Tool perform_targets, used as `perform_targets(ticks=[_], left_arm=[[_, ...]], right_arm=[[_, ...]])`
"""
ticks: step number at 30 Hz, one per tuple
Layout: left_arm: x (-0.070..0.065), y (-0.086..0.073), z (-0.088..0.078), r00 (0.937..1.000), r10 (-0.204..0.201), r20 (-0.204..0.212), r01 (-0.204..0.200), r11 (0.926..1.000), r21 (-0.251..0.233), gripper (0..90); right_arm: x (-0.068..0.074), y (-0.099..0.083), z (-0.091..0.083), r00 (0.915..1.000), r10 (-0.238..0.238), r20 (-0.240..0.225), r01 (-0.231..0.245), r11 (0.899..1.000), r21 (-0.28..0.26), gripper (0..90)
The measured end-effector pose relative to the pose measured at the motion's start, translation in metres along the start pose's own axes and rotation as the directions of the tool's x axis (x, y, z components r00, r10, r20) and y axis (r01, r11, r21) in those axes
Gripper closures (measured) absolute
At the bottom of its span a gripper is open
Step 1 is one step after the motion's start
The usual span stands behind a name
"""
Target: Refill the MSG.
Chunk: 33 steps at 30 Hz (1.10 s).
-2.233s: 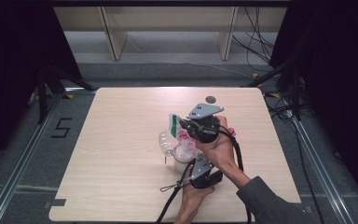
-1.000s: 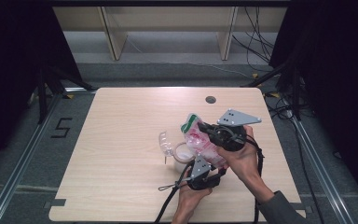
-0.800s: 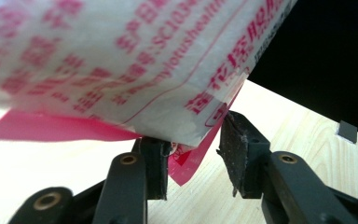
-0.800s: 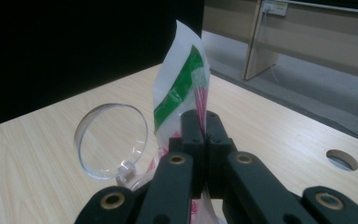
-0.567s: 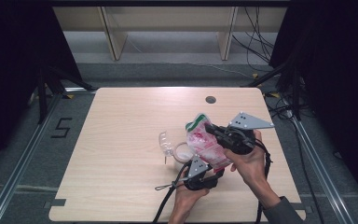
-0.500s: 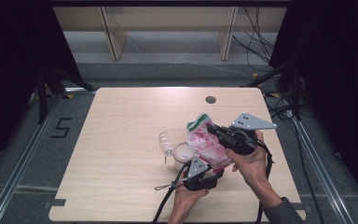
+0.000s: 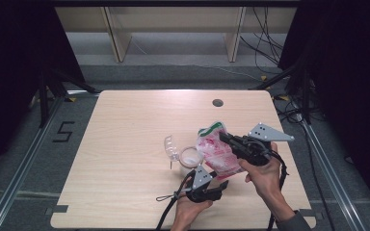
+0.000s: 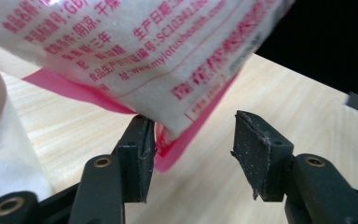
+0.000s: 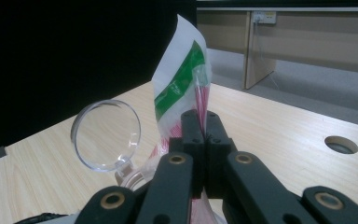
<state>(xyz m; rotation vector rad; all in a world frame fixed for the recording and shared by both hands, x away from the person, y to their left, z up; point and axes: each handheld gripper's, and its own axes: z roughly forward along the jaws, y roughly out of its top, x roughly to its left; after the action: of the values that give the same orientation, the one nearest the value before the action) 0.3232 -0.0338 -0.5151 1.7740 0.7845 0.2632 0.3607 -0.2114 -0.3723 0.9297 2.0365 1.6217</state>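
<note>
The table point(image 7: 125, 144) carries the work, and the step in hand appears to be a hand-over of grip on the pink-and-white bag point(image 7: 218, 153), probably ahead of pouring into the clear container point(image 7: 191, 157) with its hinged lid point(image 7: 170, 147) raised. The bag hangs between the two grippers, ahead of and above the left one and directly in front of the right one. Its long axis runs obliquely: the green-banded top end point(image 9: 181, 78) points up and away from the right gripper, and the bottom corner point(image 8: 175, 135) points down toward the left gripper. The right gripper point(image 9: 199, 135) is clenched on the bag's upper part, jaws pressed together on the film. The left gripper point(image 8: 193, 151) has just been opening; its jaws stand apart, with the bottom corner between them, lying against one jaw and clear of the other. The next move likely calls for the left gripper to draw clear or regrip lower down while the right one holds the load.
</note>
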Motion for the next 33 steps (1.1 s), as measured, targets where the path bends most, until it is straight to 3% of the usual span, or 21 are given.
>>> perform_targets(ticks=[1, 2, 8, 13, 14, 16, 18, 19, 21, 23, 24, 27, 29, 30, 33], left_arm=[[-0.001, -0.001, -0.002, 1.0000, 0.003, -0.007, -0.003, 1.0000, 0.007, 47.2], [0.000, 0.000, -0.004, 0.9998, 0.015, -0.012, -0.015, 0.9997, 0.018, 46.3], [-0.002, 0.003, -0.014, 0.9997, -0.009, -0.024, 0.009, 0.9996, -0.028, 45.4], [-0.005, 0.006, -0.019, 0.9998, 0.013, -0.016, -0.014, 0.9993, -0.034, 45.6], [-0.005, 0.006, -0.021, 0.9997, 0.018, -0.019, -0.018, 0.9995, -0.025, 45.6], [-0.006, 0.005, -0.023, 0.9997, 0.020, -0.016, -0.020, 0.9994, -0.027, 45.5], [-0.005, 0.005, -0.026, 0.9997, 0.020, -0.016, -0.020, 0.9993, -0.030, 45.5], [-0.005, 0.005, -0.027, 0.9997, 0.021, -0.009, -0.021, 0.9992, -0.035, 45.5], [-0.006, 0.005, -0.031, 0.9995, 0.032, -0.007, -0.032, 0.9990, -0.030, 45.5], [-0.007, 0.005, -0.033, 0.9996, 0.028, -0.009, -0.028, 0.9990, -0.036, 45.4], [-0.007, 0.004, -0.034, 0.9996, 0.026, -0.007, -0.027, 0.9986, -0.045, 45.4], [-0.005, 0.003, -0.038, 0.9995, 0.029, -0.008, -0.030, 0.9980, -0.055, 45.4], [-0.004, 0.003, -0.041, 0.9997, 0.020, -0.010, -0.021, 0.9975, -0.067, 45.4], [-0.003, 0.003, -0.043, 0.9996, 0.026, -0.014, -0.027, 0.9972, -0.070, 45.6], [-0.002, 0.004, -0.048, 0.9993, 0.028, -0.026, -0.029, 0.9973, -0.067, 45.7]], right_arm=[[0.002, -0.001, -0.002, 0.9995, 0.032, 0.003, -0.032, 0.999, 0.017, 90.0], [0.000, -0.003, 0.000, 1.0000, 0.002, -0.001, -0.002, 1.000, 0.001, 90.0], [-0.002, -0.009, -0.001, 0.9991, 0.038, 0.018, -0.038, 0.999, -0.003, 90.0], [-0.007, -0.017, -0.008, 0.9996, 0.026, 0.015, -0.025, 1.000, -0.016, 90.0], [-0.007, -0.020, -0.009, 0.9980, 0.063, 0.012, -0.063, 0.998, -0.013, 90.0], [-0.011, -0.027, -0.014, 0.9975, 0.068, 0.019, -0.068, 0.998, -0.020, 90.0], [-0.011, -0.031, -0.018, 0.9927, 0.119, 0.023, -0.118, 0.992, -0.035, 90.0], [-0.015, -0.032, -0.019, 0.9959, 0.086, 0.026, -0.085, 0.996, -0.036, 90.0], [-0.016, -0.032, -0.022, 0.9963, 0.082, 0.028, -0.080, 0.995, -0.054, 90.0], [-0.013, -0.035, -0.025, 0.9931, 0.117, 0.012, -0.116, 0.992, -0.051, 90.0], [-0.016, -0.036, -0.026, 0.9963, 0.085, 0.017, -0.084, 0.995, -0.058, 90.0], [-0.016, -0.039, -0.034, 0.9925, 0.117, 0.035, -0.116, 0.992, -0.050, 90.0], [-0.018, -0.042, -0.040, 0.9904, 0.137, 0.020, -0.136, 0.989, -0.055, 90.0], [-0.018, -0.044, -0.041, 0.9908, 0.131, 0.036, -0.128, 0.989, -0.074, 90.0], [-0.022, -0.049, -0.050, 0.9871, 0.147, 0.063, -0.143, 0.988, -0.061, 90.0]])
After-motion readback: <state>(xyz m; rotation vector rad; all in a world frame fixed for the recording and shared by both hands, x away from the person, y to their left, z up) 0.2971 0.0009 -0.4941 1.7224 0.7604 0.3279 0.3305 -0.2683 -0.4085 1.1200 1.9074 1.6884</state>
